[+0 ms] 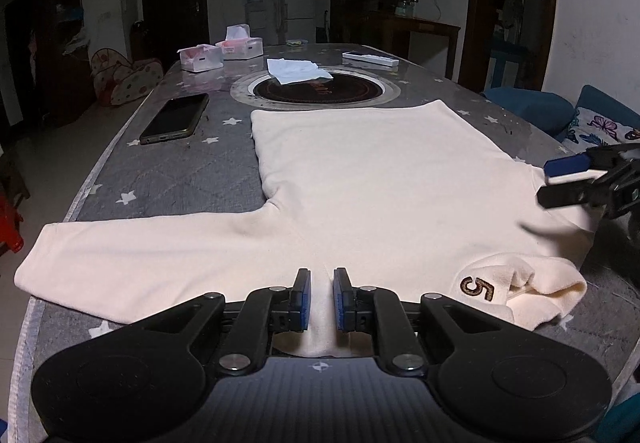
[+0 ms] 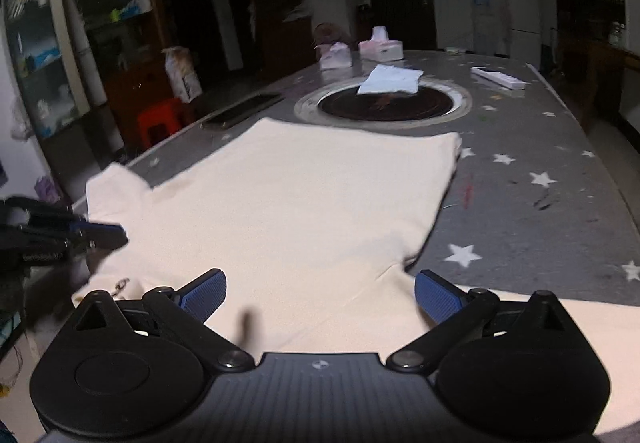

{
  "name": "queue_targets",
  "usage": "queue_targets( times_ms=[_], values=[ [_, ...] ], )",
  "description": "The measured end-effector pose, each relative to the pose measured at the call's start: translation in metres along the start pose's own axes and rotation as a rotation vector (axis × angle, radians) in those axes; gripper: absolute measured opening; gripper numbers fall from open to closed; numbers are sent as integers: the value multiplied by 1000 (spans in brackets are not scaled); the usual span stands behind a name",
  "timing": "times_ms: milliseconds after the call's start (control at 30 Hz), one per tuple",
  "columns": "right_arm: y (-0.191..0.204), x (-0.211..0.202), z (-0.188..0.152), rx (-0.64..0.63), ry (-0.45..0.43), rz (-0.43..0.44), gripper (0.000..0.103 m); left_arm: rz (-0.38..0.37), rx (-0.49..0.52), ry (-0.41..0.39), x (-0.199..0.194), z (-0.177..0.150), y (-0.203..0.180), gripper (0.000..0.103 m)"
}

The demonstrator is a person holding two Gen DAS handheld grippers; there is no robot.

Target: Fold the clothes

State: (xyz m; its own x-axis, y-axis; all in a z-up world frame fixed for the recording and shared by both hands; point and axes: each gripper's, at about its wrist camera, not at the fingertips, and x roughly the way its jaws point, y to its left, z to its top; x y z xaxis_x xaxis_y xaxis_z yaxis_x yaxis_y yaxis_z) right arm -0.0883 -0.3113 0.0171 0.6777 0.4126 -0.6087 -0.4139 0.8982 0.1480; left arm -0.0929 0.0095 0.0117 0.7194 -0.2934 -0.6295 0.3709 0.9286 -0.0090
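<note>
The long table (image 1: 120, 179), under its grey star-print cover, serves as the folding surface, and the single cream sweatshirt (image 1: 380, 179) lies spread flat across its near end — laid out so that its parts can be turned in one at a time. One sleeve (image 1: 132, 255) stretches straight out over the cover; the collar (image 1: 520, 291), marked with a 5, sits bunched at the near edge.

Two grippers work the near hem. The left gripper (image 1: 322, 297) is clenched on a pinch of the cream cloth, a narrow strip showing between its blue pads, probably to lift that edge for a fold. The right gripper (image 2: 320, 293) stands released, its jaws spread wide over the fabric and gripping nothing — likely poised to take the other side.

Farther back, out of the way: one round inset plate (image 1: 320, 89) with one white cloth (image 1: 298, 70) on it, one phone (image 1: 176, 118), two tissue boxes (image 1: 222, 51) and one remote (image 1: 370, 59).
</note>
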Motion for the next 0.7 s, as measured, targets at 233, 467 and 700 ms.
queue_targets(
  times_ms=[233,467,700],
  values=[
    [-21,2,-1,68,3,-65,101,1,-1,-1,0,0,2,18],
    [-55,-33,-26,138,1,-197,98,14,8,3,0,2,1,24],
    [-78,-72,-44,171,-27,-354,91,30,25,-13,-7,14,-7,29]
  ],
)
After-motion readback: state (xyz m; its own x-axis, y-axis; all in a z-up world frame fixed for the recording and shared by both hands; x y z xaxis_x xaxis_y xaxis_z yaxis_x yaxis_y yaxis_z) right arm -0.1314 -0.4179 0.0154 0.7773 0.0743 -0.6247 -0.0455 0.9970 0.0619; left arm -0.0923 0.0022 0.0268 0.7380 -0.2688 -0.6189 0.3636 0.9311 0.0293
